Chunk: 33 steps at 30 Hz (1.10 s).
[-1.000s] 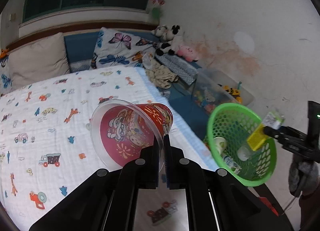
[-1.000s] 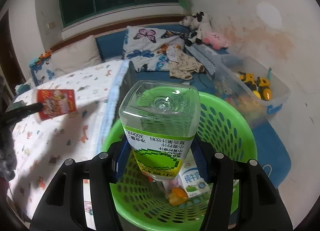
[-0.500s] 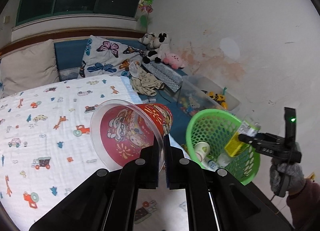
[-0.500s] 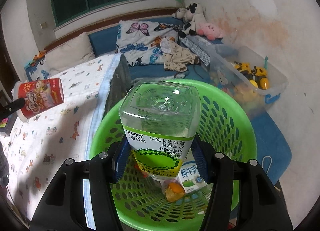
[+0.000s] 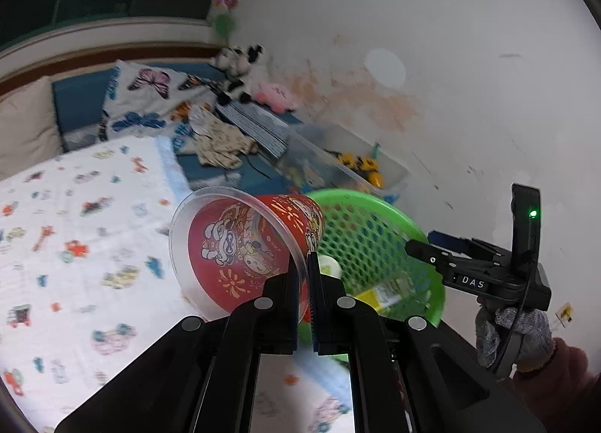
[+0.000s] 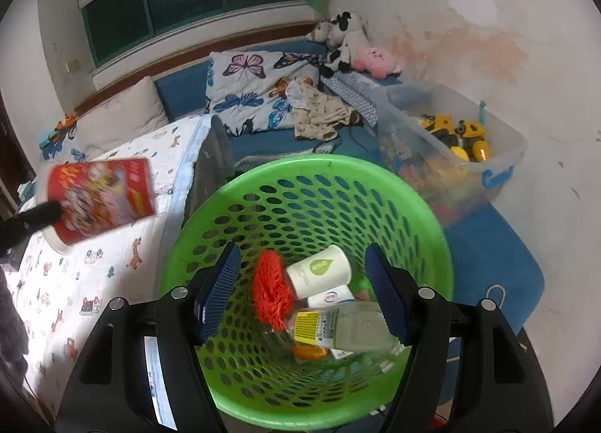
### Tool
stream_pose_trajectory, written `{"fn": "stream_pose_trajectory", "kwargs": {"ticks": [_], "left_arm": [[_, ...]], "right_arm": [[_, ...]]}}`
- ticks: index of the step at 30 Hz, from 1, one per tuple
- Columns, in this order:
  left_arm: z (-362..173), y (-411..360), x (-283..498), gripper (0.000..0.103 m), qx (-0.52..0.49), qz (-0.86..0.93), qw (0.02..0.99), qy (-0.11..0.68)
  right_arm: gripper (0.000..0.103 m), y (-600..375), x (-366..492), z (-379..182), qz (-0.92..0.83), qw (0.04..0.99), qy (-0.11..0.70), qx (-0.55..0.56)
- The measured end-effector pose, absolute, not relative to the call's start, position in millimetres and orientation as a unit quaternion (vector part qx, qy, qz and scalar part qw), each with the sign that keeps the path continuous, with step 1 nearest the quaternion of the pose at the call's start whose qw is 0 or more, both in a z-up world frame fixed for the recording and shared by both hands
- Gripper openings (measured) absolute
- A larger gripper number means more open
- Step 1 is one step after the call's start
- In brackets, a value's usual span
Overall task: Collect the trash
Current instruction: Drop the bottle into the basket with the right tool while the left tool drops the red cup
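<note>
Bed (image 6: pixel 112 264): at nine o'clock, edge touching basket.
Basket (image 6: pixel 300 174): green, rim clear; bottle (image 6: pixel 349 328) lying inside.
Right gripper (image 6: pixel 304 296): jaws just opened, apart, empty, over basket.
Left gripper (image 5: pixel 304 282): clamped on red cup (image 5: pixel 244 249) rim, beside basket.

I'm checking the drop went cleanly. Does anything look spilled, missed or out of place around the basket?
Nothing stands out. The bottle lies on its side inside the green basket with the paper cup and orange net; nothing shows over the rim. The right gripper, its jaws just opened, is empty; the left gripper pinches the red cup.
</note>
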<state>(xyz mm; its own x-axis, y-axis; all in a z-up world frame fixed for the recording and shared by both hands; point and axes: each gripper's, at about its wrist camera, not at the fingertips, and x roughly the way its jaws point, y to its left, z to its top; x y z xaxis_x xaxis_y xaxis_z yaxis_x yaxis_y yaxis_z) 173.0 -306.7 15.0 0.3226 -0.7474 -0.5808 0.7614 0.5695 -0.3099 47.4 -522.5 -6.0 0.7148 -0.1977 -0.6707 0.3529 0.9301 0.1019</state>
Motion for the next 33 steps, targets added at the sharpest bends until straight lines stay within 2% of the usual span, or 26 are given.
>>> {"fn": "stream_pose_trajectory", "kwargs": {"ticks": [12, 16, 17, 18, 19, 26, 33], "left_arm": [[-25.2, -382.3, 154.9, 0.006, 0.066, -0.468, 0.773, 0.422], [-32.4, -384.8, 152.1, 0.022, 0.069, -0.465, 0.768, 0.435], [-32.2, -383.6, 150.5, 0.033, 0.071, -0.464, 0.769, 0.433], [-31.0, -382.0, 149.4, 0.049, 0.071, -0.463, 0.771, 0.432], [-29.2, -380.2, 148.3, 0.053, 0.071, -0.461, 0.774, 0.428], [-11.7, -349.1, 137.5, 0.055, 0.070, -0.442, 0.795, 0.410], [3.0, -293.7, 126.5, 0.072, 0.062, -0.390, 0.830, 0.394]], "right_arm": [[0.070, -526.8, 2.5, -2.0, -0.159, 0.923, 0.327, 0.125], [0.070, -526.4, -7.3, -5.0, -0.157, 0.923, 0.324, 0.138], [0.070, -526.3, -9.1, -5.6, -0.157, 0.922, 0.324, 0.141], [0.070, -525.3, -11.0, -6.4, -0.155, 0.922, 0.323, 0.145], [0.070, -524.2, -12.0, -6.9, -0.153, 0.922, 0.323, 0.147], [0.070, -499.3, -19.1, -7.3, -0.138, 0.925, 0.326, 0.140], [0.076, -461.9, -28.8, 0.1, -0.114, 0.932, 0.321, 0.127]]}}
